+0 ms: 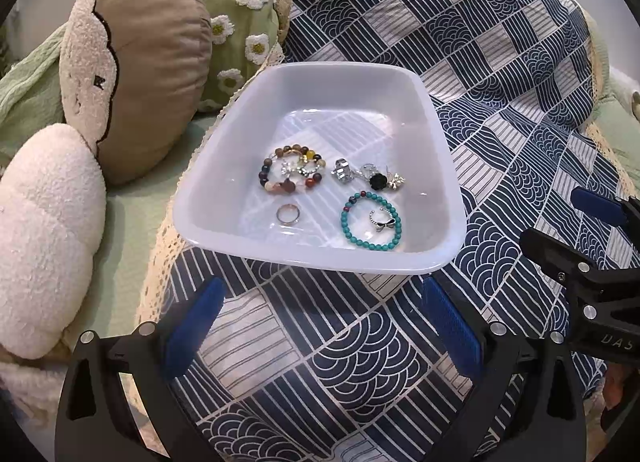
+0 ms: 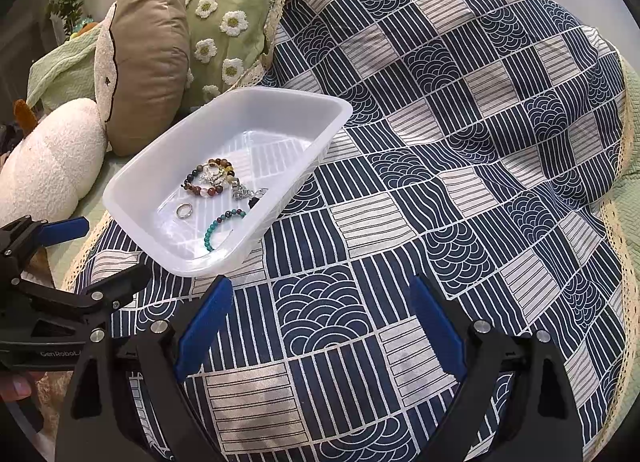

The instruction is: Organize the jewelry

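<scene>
A white plastic tray (image 1: 436, 130) sits on a navy-and-white patterned cloth. In it lie a multicolour bead bracelet (image 1: 291, 174), a turquoise bead bracelet (image 1: 370, 227) with a small bow ring (image 1: 385, 221) inside it, a plain silver ring (image 1: 287, 214), and a cluster of silver pieces with a black flower (image 1: 370, 176). My left gripper (image 1: 320, 302) is open and empty, just short of the tray's near rim. My right gripper (image 2: 320, 298) is open and empty over the cloth, to the right of the tray (image 2: 132, 178). The tray's wall partly hides the turquoise bracelet (image 2: 218, 228) in the right wrist view.
Cushions stand left of the tray: a brown one (image 1: 152, 62), a green one with daisies (image 1: 240, 2) and a cream plush one (image 1: 44, 238). The patterned cloth (image 2: 460, 182) spreads to the right over a green bedspread. The other gripper shows at each view's edge (image 1: 580, 262) (image 2: 44, 302).
</scene>
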Tool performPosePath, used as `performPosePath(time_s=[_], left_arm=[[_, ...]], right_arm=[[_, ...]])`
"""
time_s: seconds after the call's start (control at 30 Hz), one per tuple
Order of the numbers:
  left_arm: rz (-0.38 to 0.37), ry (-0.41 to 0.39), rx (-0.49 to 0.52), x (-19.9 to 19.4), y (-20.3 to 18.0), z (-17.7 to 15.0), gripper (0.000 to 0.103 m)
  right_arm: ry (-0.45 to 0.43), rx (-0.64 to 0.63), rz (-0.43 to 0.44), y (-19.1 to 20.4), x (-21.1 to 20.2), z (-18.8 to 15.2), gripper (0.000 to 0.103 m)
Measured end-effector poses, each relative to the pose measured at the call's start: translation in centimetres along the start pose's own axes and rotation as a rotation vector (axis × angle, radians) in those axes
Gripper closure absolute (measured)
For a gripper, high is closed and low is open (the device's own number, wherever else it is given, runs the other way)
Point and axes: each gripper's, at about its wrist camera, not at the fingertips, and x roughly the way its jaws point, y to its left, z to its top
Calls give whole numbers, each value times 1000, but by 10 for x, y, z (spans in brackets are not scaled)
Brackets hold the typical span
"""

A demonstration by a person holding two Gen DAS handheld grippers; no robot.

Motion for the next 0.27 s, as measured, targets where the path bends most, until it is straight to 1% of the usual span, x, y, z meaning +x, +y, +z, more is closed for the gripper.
performPosePath(time_s=[0.17,0.27], left_arm=[[-32,13,-12,1,1,-1,8],[-20,7,-8,1,1,-1,8]], right_arm=[[-1,0,0,0,0,0,14],[-2,0,-2,0,0,0,14]])
